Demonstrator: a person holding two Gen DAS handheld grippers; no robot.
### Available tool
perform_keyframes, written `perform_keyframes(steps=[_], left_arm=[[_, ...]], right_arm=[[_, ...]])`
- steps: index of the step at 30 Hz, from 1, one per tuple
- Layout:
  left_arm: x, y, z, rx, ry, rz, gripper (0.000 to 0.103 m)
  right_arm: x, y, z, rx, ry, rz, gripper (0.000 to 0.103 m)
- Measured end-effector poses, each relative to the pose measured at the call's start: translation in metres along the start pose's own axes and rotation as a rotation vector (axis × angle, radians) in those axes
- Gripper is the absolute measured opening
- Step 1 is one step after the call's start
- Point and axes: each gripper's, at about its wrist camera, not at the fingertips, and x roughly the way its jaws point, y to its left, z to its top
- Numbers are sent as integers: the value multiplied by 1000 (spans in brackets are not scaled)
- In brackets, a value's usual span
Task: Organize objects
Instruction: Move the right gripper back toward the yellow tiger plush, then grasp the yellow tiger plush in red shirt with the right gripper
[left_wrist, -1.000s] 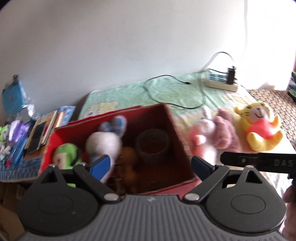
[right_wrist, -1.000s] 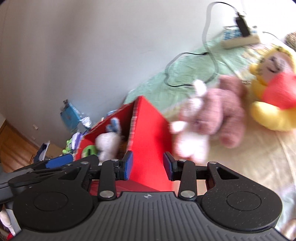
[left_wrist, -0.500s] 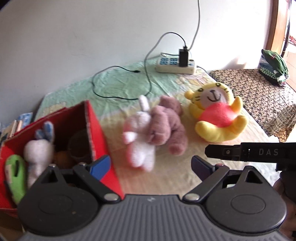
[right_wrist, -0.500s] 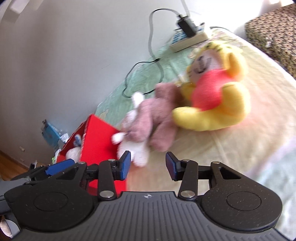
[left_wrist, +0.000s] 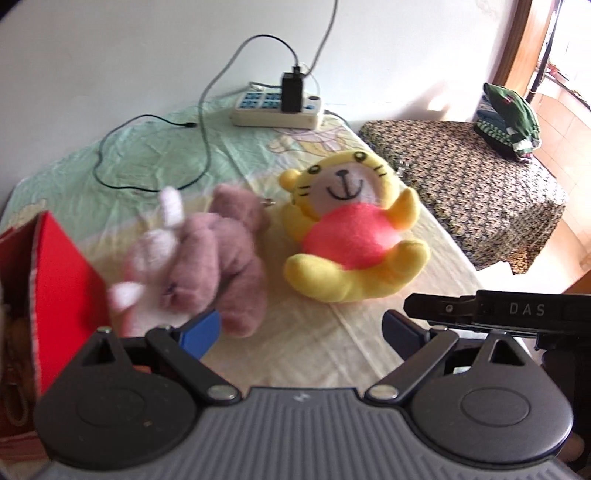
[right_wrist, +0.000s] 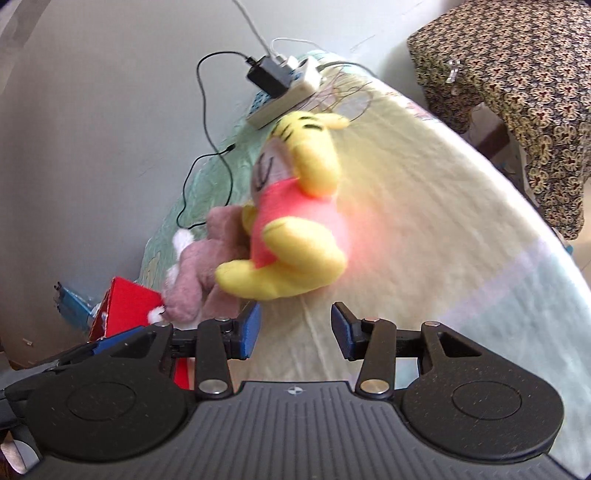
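Left gripper (left_wrist: 301, 328) jaws stand wide, right gripper (right_wrist: 294, 330) jaws partly apart; both empty. Risk: closing on the yellow tiger plush (right_wrist: 295, 206) may snag the adjacent pink bear plush (right_wrist: 207, 258).

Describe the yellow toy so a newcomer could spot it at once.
On the bed, past the red box, two soft toys lie side by side. The yellow toy is the one nearer the patterned cloth: smiling whiskered face, pink belly, unlike its plain mauve neighbour.
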Motion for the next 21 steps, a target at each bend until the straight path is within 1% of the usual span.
perform_keyframes(steps=[4, 6, 10, 13, 16, 21], left_arm=[[15, -14, 15, 10, 2, -30, 95], [24, -18, 24, 10, 7, -59, 95], [40, -25, 38, 8, 16, -105, 95], [54, -27, 47, -2, 28, -119, 95], [67, -26, 53, -17, 41, -121, 95], [82, -22, 58, -48, 56, -137, 95]], right_arm=[[-4, -22, 14, 53, -12, -9, 47], [-5, -31, 23, 78, -21, -6, 47], [-3, -43, 43, 124, -44, 17, 47], [3, -46, 56, 144, -41, 51, 51], [12, -44, 63, 139, -30, 89, 52], [31, -39, 72, 106, 3, 114, 55]])
